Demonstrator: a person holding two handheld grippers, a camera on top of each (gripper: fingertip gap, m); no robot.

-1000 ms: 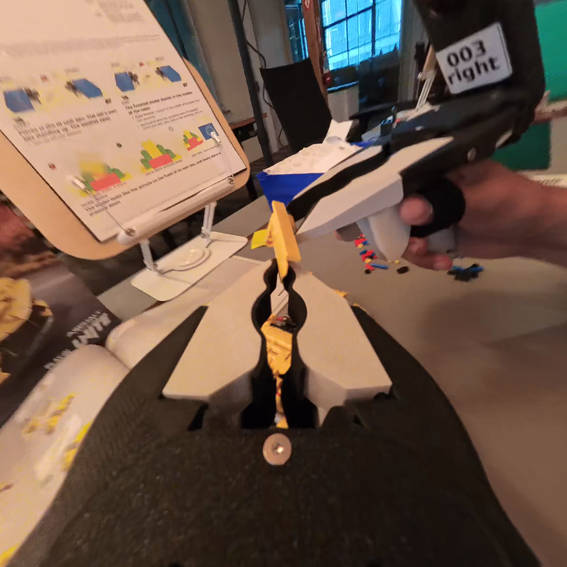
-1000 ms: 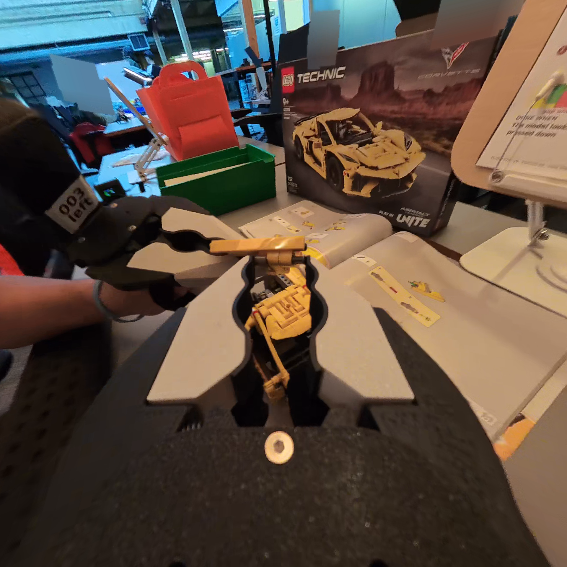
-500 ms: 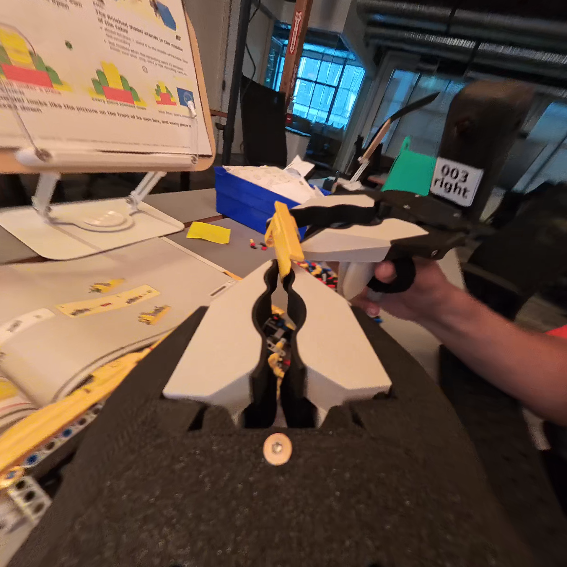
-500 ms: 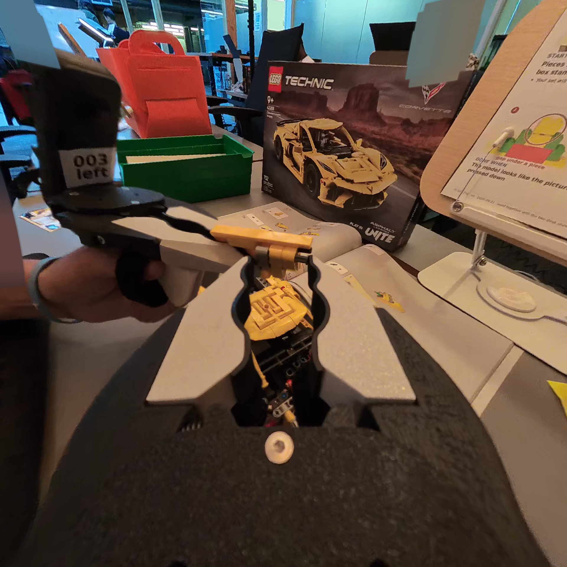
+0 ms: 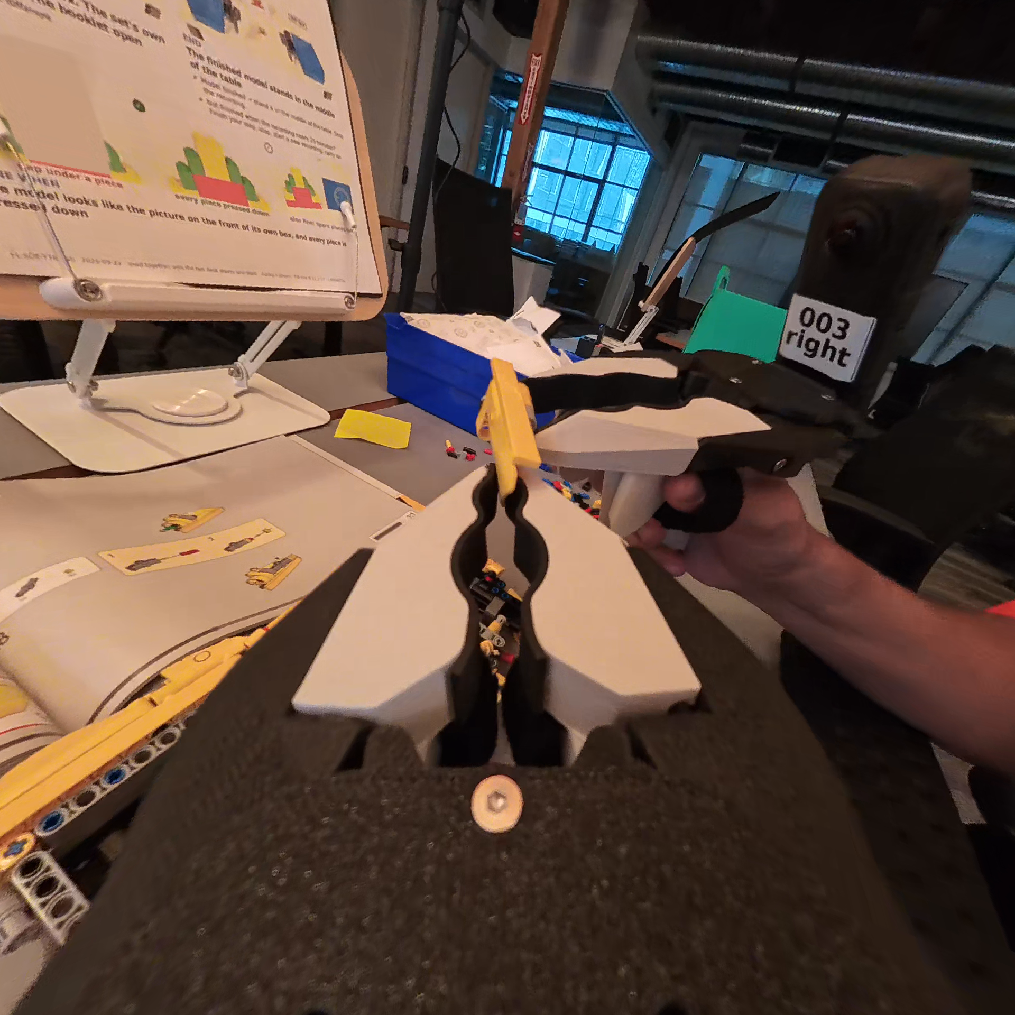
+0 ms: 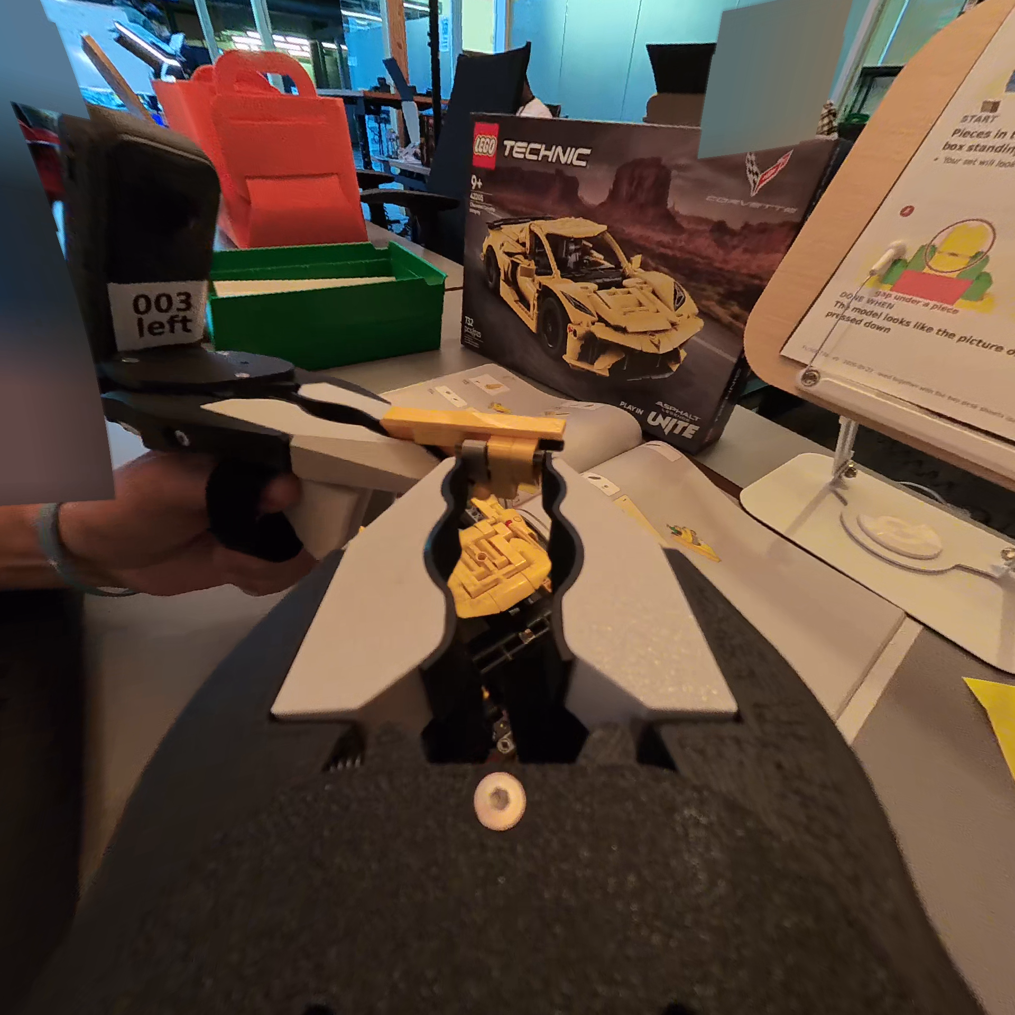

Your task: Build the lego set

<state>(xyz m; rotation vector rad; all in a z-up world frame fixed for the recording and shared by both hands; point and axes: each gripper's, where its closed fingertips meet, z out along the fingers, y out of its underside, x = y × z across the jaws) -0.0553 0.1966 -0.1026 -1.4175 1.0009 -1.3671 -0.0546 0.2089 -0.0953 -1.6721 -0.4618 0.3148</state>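
Lego pieces are meeting in mid-air above the grey table point(image 5: 379, 467): a long yellow beam assembly point(image 5: 508, 425) is being pinched at one end by the left gripper point(image 5: 506, 483), whose jaws are clenched tight on it. From the other side, the right gripper point(image 6: 502, 467) is closing its jaws around the small yellow-and-grey hinge block point(image 6: 502, 453) hanging under that same beam, so both tools are gripping the one assembly at once. A bare hand point(image 5: 730, 538) is squeezing the right tool's black trigger, and another hand point(image 6: 159, 527) with a wristband is doing the same on the left tool.

Beneath the grippers, a partly built yellow and black car body point(image 6: 497, 571) is lying on the open instruction booklet point(image 5: 181, 549). A long yellow and black beam section point(image 5: 104, 752) is lying across the booklet's near edge. Loose small parts point(image 5: 565, 489) are scattered farther back on the table, near a yellow slip of paper point(image 5: 373, 429) and a blue bin point(image 5: 434, 379). The set's box point(image 6: 609, 274) is standing upright behind the booklet, with a green tray point(image 6: 324, 307) and an orange bag point(image 6: 274, 170) to its left. A task sheet on a wooden stand point(image 6: 901, 263) is propped at the right.
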